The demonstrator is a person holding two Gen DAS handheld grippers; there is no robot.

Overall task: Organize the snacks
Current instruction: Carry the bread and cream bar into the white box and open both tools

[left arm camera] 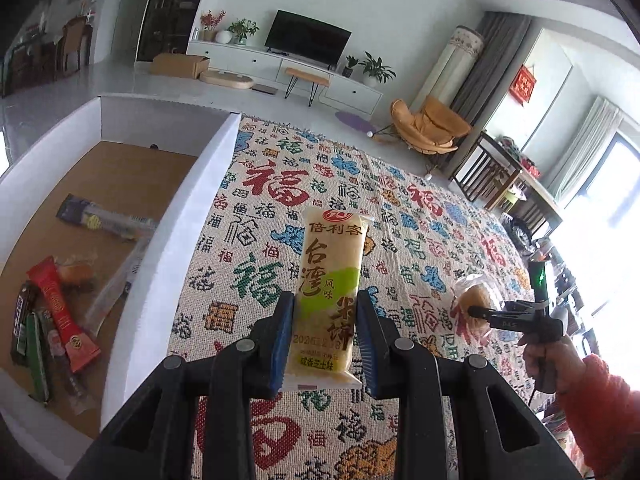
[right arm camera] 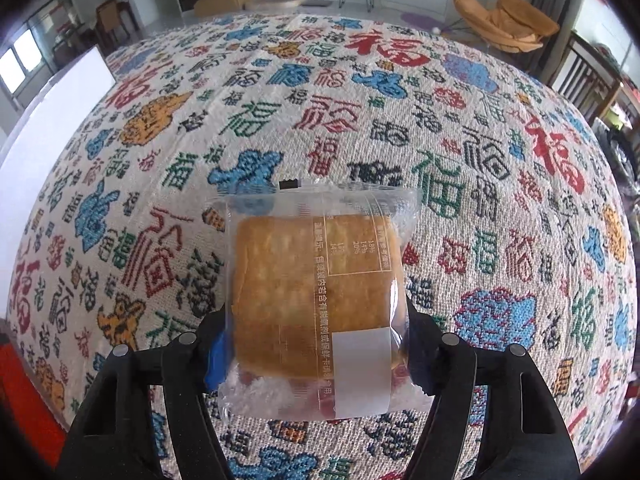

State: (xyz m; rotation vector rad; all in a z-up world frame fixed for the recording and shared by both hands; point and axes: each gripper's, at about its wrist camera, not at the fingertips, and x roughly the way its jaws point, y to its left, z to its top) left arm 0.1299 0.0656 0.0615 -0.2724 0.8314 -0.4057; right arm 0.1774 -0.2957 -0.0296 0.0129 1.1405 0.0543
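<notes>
My left gripper [left arm camera: 325, 340] is shut on a long yellow-green rice cracker packet [left arm camera: 330, 296] and holds it upright above the patterned cloth. My right gripper [right arm camera: 316, 344] is shut on a clear packet with a square golden pastry [right arm camera: 316, 292] and holds it above the cloth. The right gripper [left arm camera: 476, 312] also shows in the left wrist view at the right, with the pastry packet [left arm camera: 474, 300] in it. A white box with a brown floor [left arm camera: 208, 184] stands at the left and holds several snack packets [left arm camera: 60, 312].
The table is covered by a cloth with colourful characters [left arm camera: 320, 184]. The white box wall also shows at the left in the right wrist view [right arm camera: 60, 120]. Beyond the table are an orange chair [left arm camera: 428, 128], a TV cabinet [left arm camera: 288, 64] and a wooden chair [left arm camera: 492, 168].
</notes>
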